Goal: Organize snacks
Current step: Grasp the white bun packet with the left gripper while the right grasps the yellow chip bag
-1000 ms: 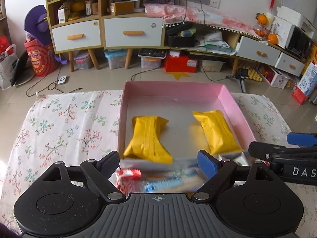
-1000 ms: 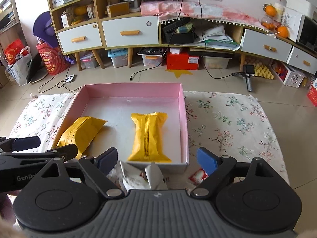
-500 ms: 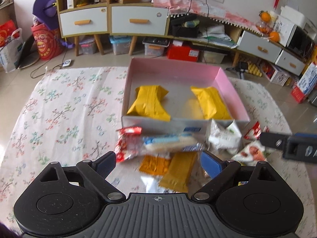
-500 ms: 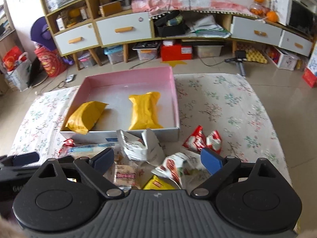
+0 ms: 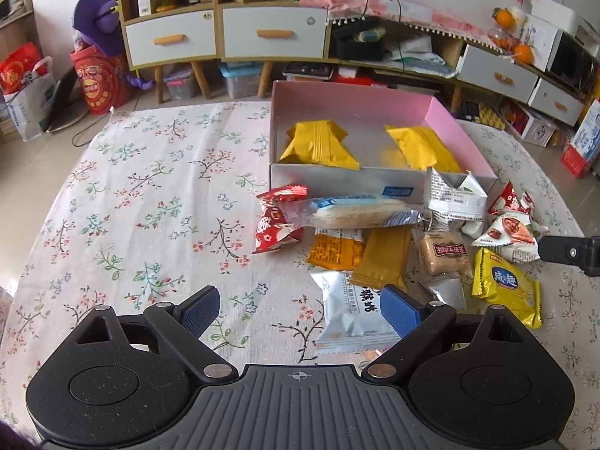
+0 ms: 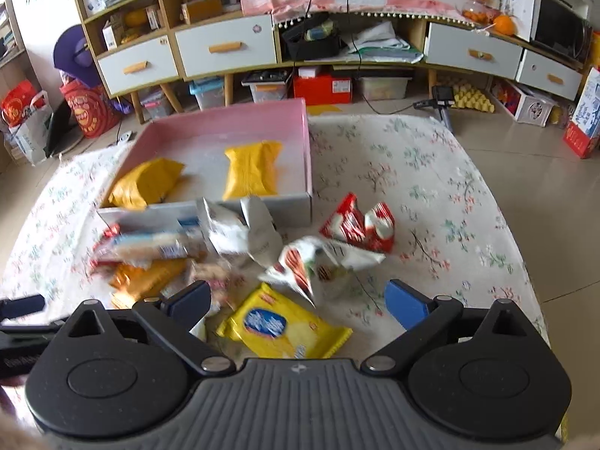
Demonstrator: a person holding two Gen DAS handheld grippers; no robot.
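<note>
A pink box [image 5: 442,110] [image 6: 305,150] on the flowered cloth holds two yellow packets [image 5: 318,146] [image 6: 253,170]. In front of it lies a heap of several snacks: a red candy pack [image 5: 275,219], a long clear-wrapped biscuit [image 5: 352,212], a white pack [image 5: 352,309], a yellow pack [image 6: 285,324], red packs [image 6: 360,223]. My left gripper [image 5: 298,311] is open over the cloth at the heap's near left, its right pad above the white pack. My right gripper [image 6: 298,300] hangs above the yellow pack, its jaws still opening and gripping nothing.
The flowered cloth [image 5: 150,195] covers the low table, with bare cloth left of the heap and right of the box [image 6: 412,172]. Behind stand drawer cabinets [image 5: 262,33], storage bins and bags on the floor. The other gripper's tip [image 5: 570,253] shows at the right edge of the left wrist view.
Both grippers have drawn back from the box toward the near edge, so the snack heap in front of it came into view. The two yellow packets stay in the box.
</note>
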